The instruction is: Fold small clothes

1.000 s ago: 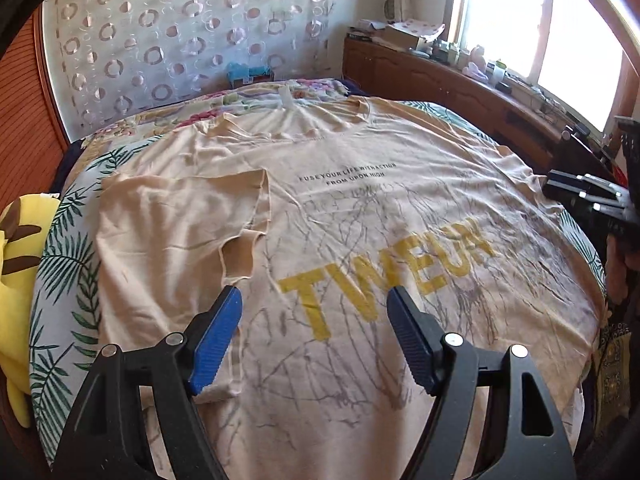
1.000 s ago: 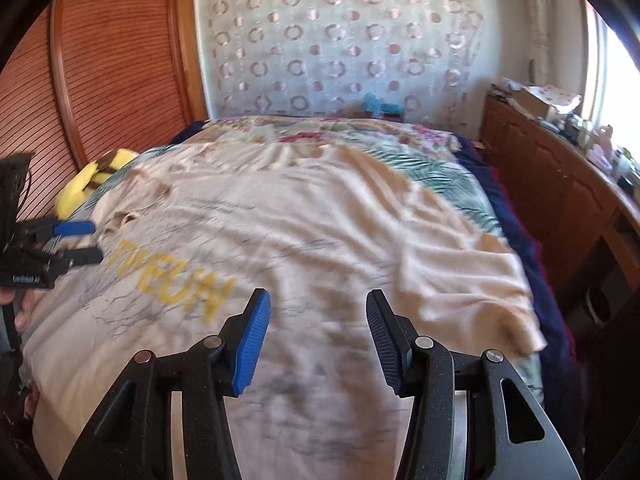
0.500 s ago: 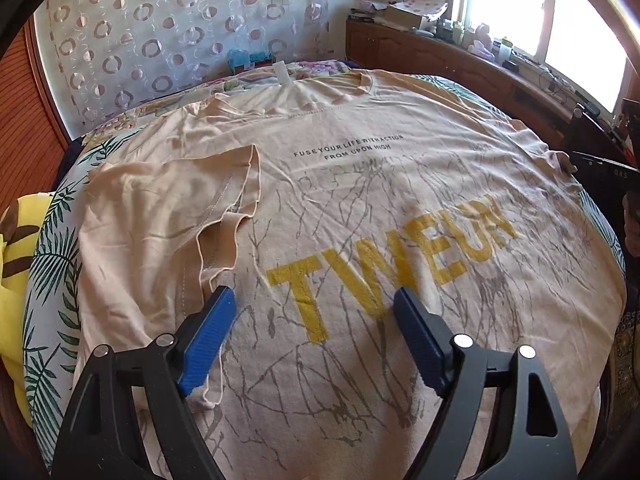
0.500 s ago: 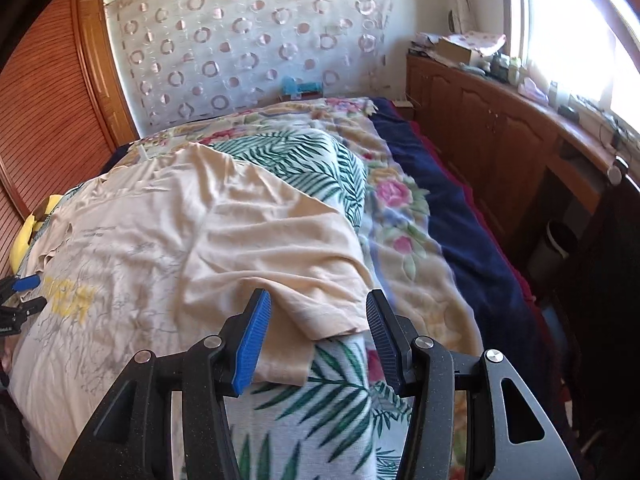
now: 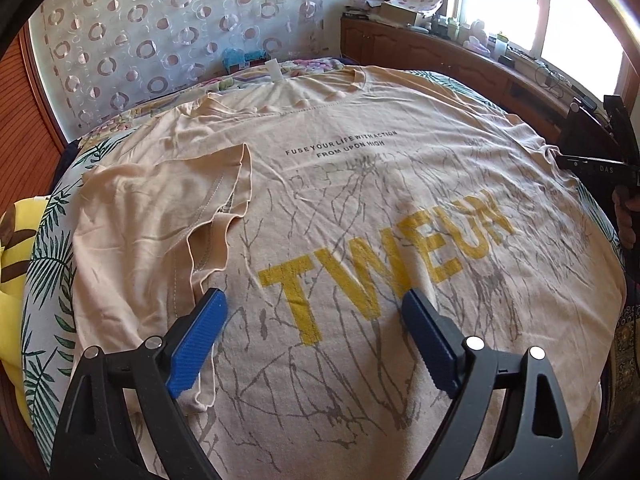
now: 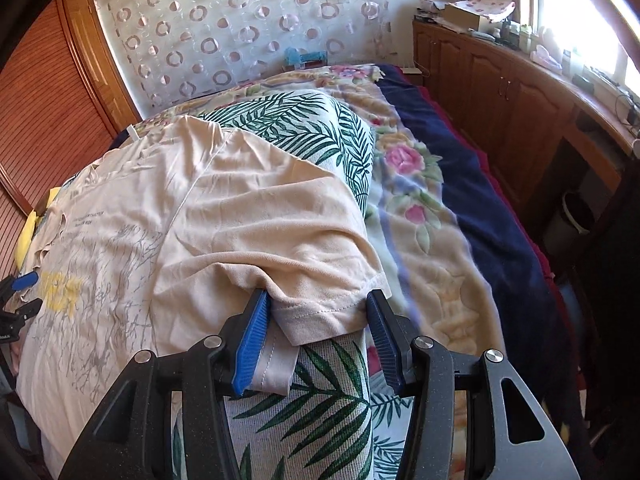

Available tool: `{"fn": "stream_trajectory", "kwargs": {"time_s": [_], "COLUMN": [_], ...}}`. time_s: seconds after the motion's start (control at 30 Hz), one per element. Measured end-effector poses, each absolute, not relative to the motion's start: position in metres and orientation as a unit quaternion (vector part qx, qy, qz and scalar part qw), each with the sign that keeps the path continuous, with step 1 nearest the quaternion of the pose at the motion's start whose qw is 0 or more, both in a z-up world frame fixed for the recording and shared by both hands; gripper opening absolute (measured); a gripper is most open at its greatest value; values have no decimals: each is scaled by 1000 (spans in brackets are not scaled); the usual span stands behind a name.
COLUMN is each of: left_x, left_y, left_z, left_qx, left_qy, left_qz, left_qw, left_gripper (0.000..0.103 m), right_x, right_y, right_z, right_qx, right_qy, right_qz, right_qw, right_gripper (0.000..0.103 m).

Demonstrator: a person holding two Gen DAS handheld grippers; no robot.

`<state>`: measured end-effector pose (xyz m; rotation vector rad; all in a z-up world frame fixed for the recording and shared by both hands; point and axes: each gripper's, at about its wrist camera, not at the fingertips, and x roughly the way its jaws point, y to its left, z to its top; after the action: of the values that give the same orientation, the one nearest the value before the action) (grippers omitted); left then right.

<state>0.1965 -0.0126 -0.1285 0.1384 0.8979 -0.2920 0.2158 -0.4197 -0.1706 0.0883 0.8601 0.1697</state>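
A beige T-shirt [image 5: 360, 184] with yellow "TWEUN" print lies flat on the bed, its left sleeve [image 5: 160, 216] folded in over the front. My left gripper [image 5: 316, 304] is open just above the shirt's lower front, empty. In the right wrist view the shirt's other sleeve [image 6: 320, 280] lies spread toward the bed's right side. My right gripper [image 6: 316, 308] is open with the sleeve's hem between its blue pads [image 6: 252, 336], not closed on it. The right gripper also shows at the right edge of the left wrist view [image 5: 596, 160].
The bed has a palm-leaf sheet [image 6: 312, 412], a floral blanket [image 6: 420, 208] and a navy cover [image 6: 480, 184]. A yellow cushion [image 5: 12, 264] lies at the left. Wooden cabinets [image 6: 520, 92] run along the right under the window. A curtain [image 5: 160, 28] hangs behind.
My right gripper swung right from over the shirt's middle to the right sleeve and moved up to its hem. My left gripper drifted slightly forward, still open.
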Motion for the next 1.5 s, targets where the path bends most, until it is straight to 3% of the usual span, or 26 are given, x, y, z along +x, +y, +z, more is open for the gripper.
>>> {"fn": "stream_trajectory", "kwargs": {"time_s": [0.07, 0.2, 0.4, 0.8, 0.87, 0.93, 1.0, 1.37, 1.5], "left_x": [197, 196, 195, 177, 168, 160, 152, 135, 131], "left_y": [-13, -12, -12, 0, -1, -2, -4, -21, -25], "left_z": [-129, -128, -128, -103, -95, -88, -83, -80, -81], "left_qx": [66, 65, 64, 27, 18, 12, 14, 12, 16], "left_qy": [432, 432, 432, 397, 379, 367, 353, 339, 339], "left_qz": [-141, -141, -142, -133, -135, -138, -137, -154, -154], "left_qw": [888, 888, 888, 908, 915, 920, 925, 928, 928], "left_gripper": [90, 90, 90, 90, 90, 90, 90, 90, 90], "right_x": [214, 212, 212, 173, 166, 163, 162, 200, 218], "right_y": [-416, -401, -388, -284, -261, -252, -256, -285, -273], "right_z": [-169, -164, -151, -101, -107, -114, -117, -137, -142], "right_qx": [26, -35, -72, -111, -133, -133, -122, -34, -36], "right_qy": [413, 400, 373, 270, 279, 289, 294, 368, 388], "right_qz": [74, 50, 41, 186, 209, 224, 228, 180, 197], "right_qw": [907, 914, 924, 938, 928, 921, 920, 911, 900], "right_gripper": [38, 11, 10, 10, 17, 42, 46, 47, 38]}}
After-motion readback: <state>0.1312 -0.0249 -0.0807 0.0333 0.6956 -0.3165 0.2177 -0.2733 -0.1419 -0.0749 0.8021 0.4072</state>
